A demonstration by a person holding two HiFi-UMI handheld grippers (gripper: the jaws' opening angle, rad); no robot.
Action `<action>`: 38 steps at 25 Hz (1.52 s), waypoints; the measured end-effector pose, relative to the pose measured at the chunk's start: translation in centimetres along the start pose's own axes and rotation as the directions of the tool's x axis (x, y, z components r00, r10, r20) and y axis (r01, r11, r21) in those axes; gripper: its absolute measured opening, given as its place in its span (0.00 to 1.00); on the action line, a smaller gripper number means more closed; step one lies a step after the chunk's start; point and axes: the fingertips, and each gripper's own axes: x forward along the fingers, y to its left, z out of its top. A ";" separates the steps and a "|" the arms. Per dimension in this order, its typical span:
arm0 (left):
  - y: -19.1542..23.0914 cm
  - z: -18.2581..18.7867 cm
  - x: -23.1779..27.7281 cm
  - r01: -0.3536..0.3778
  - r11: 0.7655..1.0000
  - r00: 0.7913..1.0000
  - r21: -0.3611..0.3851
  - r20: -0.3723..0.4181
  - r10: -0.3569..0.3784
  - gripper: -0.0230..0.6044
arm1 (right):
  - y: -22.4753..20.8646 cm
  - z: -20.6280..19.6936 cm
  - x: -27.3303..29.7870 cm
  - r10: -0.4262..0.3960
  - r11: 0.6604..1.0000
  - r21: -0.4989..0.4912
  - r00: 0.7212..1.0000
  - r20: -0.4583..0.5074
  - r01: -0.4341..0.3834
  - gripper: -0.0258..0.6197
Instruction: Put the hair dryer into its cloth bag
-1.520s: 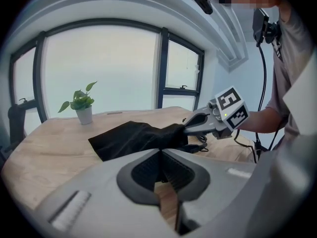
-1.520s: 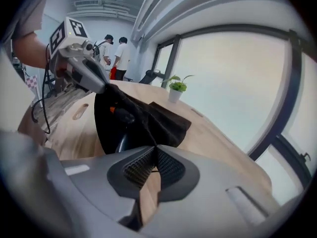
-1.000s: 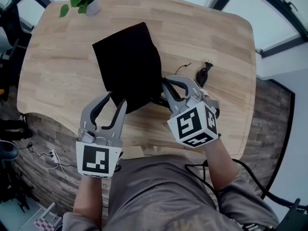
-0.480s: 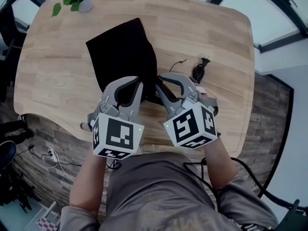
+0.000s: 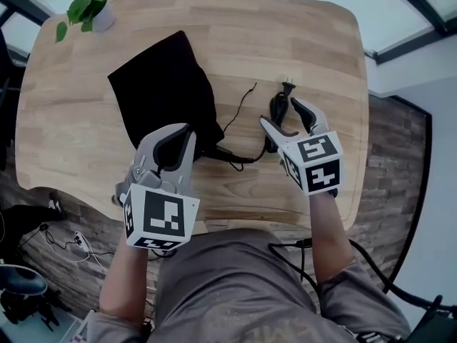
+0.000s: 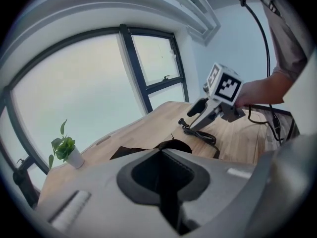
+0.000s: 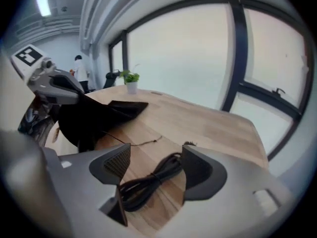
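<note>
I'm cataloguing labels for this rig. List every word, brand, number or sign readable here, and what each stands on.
No readable text in any view.
Left cube, on the left gripper: black-and-white square patterns, no letters or digits.
Right cube, on the right gripper: the same.
Cloth bag: plain black, no print visible.

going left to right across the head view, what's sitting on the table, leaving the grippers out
potted plant -> cloth bag -> thin string -> bundled power cord
</note>
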 end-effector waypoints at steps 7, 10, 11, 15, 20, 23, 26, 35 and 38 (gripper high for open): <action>-0.1 0.3 0.0 0.030 0.999 0.999 -0.024 0.013 -0.030 0.06 | -2.3 -5.3 5.2 -0.012 0.967 0.250 0.993 -0.114 0.040 0.64; 0.2 0.4 -0.1 0.044 0.998 0.999 -0.043 0.024 -0.043 0.06 | -3.0 -4.7 5.6 -0.034 0.963 0.263 0.995 -0.089 0.057 0.47; 0.3 0.4 -0.1 0.049 0.997 0.999 -0.053 0.025 -0.047 0.06 | -3.0 -4.5 5.7 -0.032 0.962 0.266 0.996 -0.079 0.052 0.44; 0.4 0.6 0.2 0.085 0.991 0.996 -0.100 0.025 -0.083 0.06 | -1.2 -2.2 5.2 0.000 0.978 0.209 0.999 0.037 -0.008 0.37; 1.0 0.7 0.2 0.095 0.989 0.995 -0.117 0.000 -0.096 0.06 | 4.0 3.0 1.9 0.162 0.986 -0.089 0.948 0.274 -0.143 0.36; 1.3 0.7 0.2 0.108 0.985 0.994 -0.136 -0.019 -0.112 0.06 | 8.8 5.0 -1.3 0.352 0.884 -0.423 0.880 0.318 -0.201 0.36; 1.6 0.6 0.2 0.117 0.983 0.992 -0.141 -0.039 -0.124 0.06 | 13.0 4.9 -3.7 0.487 0.738 -0.630 0.837 0.250 -0.242 0.36; 1.2 0.5 -0.1 0.162 0.972 0.983 -0.169 -0.059 -0.174 0.06 | 19.6 2.0 -1.4 0.548 0.476 -0.807 0.835 -0.038 -0.349 0.36; 0.3 0.2 -0.1 0.184 0.971 0.978 -0.153 -0.075 -0.197 0.06 | 20.0 1.6 0.6 0.529 0.492 -0.775 0.843 -0.095 -0.397 0.36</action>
